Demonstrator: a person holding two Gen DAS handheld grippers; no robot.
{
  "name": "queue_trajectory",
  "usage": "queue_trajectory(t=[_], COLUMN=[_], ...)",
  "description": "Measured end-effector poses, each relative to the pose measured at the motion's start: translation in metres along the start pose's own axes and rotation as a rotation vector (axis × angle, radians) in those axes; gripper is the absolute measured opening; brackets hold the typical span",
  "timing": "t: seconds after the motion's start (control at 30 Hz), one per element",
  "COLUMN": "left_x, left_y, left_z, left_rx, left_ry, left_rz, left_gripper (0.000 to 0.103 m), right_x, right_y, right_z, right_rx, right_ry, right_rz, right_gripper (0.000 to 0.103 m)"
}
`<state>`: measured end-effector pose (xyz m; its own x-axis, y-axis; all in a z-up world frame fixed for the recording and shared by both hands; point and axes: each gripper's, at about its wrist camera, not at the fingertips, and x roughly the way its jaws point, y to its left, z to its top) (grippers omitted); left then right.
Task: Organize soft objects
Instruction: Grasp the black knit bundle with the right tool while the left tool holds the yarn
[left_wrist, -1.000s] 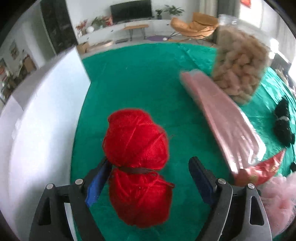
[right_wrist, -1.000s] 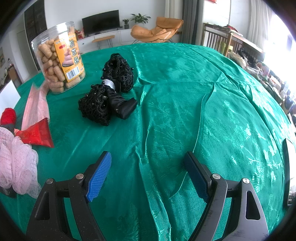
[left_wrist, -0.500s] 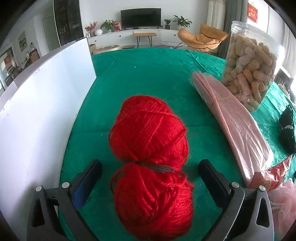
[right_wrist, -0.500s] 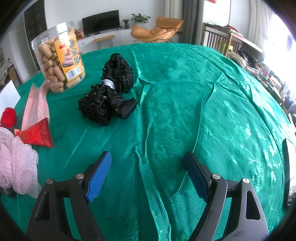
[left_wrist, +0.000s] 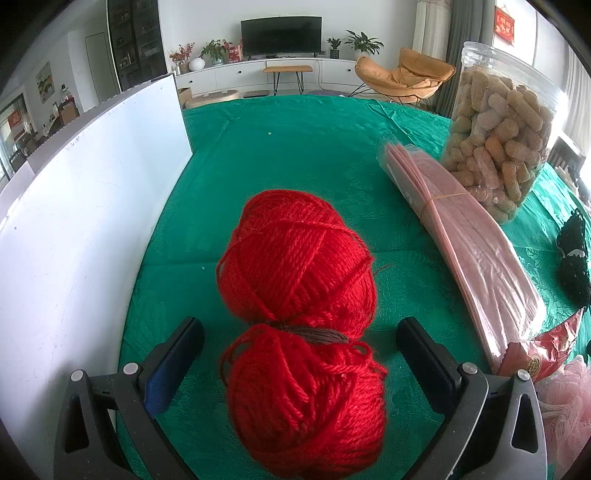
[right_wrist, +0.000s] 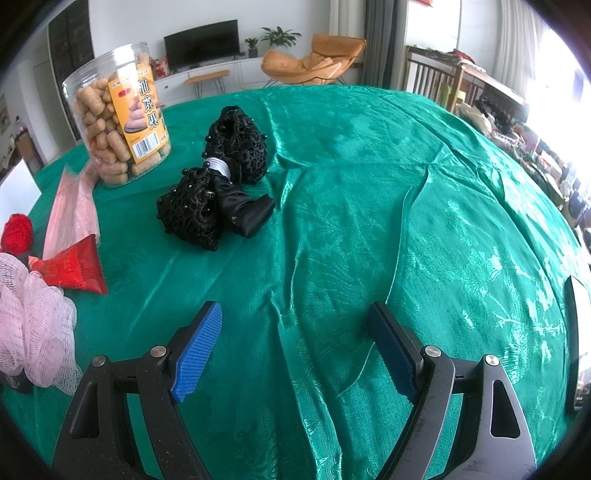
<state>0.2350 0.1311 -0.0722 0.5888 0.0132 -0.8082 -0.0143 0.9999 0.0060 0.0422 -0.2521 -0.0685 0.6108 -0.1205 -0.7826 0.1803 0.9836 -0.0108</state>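
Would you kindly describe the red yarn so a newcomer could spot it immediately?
On the green tablecloth, beside the upright white board, lies the red yarn skein, between the left gripper's open jaws. It alone is bright red wool, two lobes cinched by a brown band.

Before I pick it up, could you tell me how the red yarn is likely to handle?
The red yarn is loosely wound in two lobes cinched by a dark band, so it will probably squash under the pads and flex at that waist. It looks light for its bulk. Loose strands could snag the left gripper.
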Motion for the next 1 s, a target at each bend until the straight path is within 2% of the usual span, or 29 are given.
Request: queue_trajectory(t=[0.3,0.4,0.47,0.53,0.67,0.77,0.8,0.83,0.87,0.9,0.97,1.0], left_x=[-0.001,-0.002,-0.004,-0.004,-0.008,-0.02,-0.022,-0.024,-0.024,-0.026,-0.035,-0.04], left_y=[0.0,-0.001,0.0,0.001,-0.001,-0.004,-0.004,-0.003,-0.002,0.0,0.004,0.004], left_z=[-0.004,-0.004,-0.004,-0.002,-0.001,0.0,0.0,0.0,-0.001,-0.001,-0.002,-0.003], left_rx=[-0.004,0.0,0.01,0.017,0.015,0.026,0.026,0.023,0.017,0.01,-0.011,-0.015], left_ry=[0.0,0.006,0.034,0.065,0.13,0.103,0.091,0.082,0.092,0.091,0.066,0.052], left_rz=[0.001,0.0,-0.006,-0.013,-0.023,-0.038,-0.032,-0.032,-0.039,-0.046,-0.073,-0.084], left_gripper=[0.103,0.103,0.103,0.103,0.103,0.101,0.09,0.077,0.044,0.045,0.044,0.044], right_x=[0.0,0.0,-0.001,-0.006,0.013,0.048,0.061,0.071,0.075,0.073,0.064,0.054], right_y=[-0.002,0.001,-0.003,-0.006,0.016,0.035,0.041,0.046,0.054,0.059,0.058,0.056], right_z=[0.0,0.003,0.015,0.033,0.081,0.108,0.113,0.115,0.116,0.118,0.117,0.117], right_rx=[0.0,-0.027,0.003,0.077,0.1,0.145,0.156,0.146,0.105,0.067,0.084,0.081], right_ry=[-0.001,0.03,0.051,0.034,0.071,0.135,0.156,0.188,0.199,0.199,0.202,0.185], right_rz=[0.003,0.048,0.119,0.175,0.22,0.225,0.242,0.242,0.184,0.143,0.195,0.19], right_gripper=[0.084,0.085,0.083,0.084,0.084,0.084,0.082,0.074,0.063,0.037,0.036,0.036])
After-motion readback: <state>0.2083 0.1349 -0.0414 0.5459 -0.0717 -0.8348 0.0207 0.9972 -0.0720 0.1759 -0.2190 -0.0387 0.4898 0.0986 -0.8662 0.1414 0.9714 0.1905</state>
